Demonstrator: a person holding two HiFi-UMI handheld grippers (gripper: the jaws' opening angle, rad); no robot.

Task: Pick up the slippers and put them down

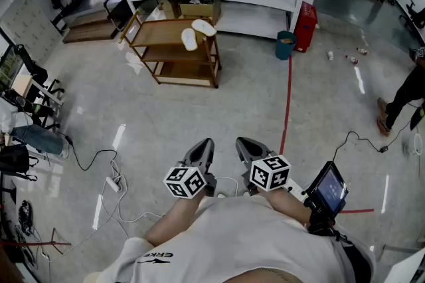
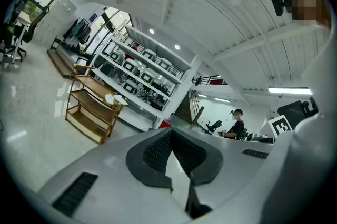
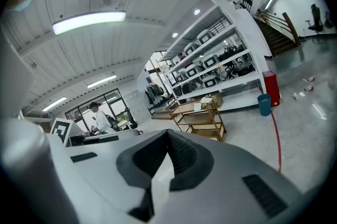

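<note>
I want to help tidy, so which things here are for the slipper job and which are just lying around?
For the job: pair of white slippers, wooden three-shelf cart under them, left gripper, right gripper.
Just lying about: round teal bin, red box, white power strip.

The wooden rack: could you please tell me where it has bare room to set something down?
Top shelf is bare left of the slippers, which crowd its right end. Middle shelf and bottom shelf look bare too.
</note>
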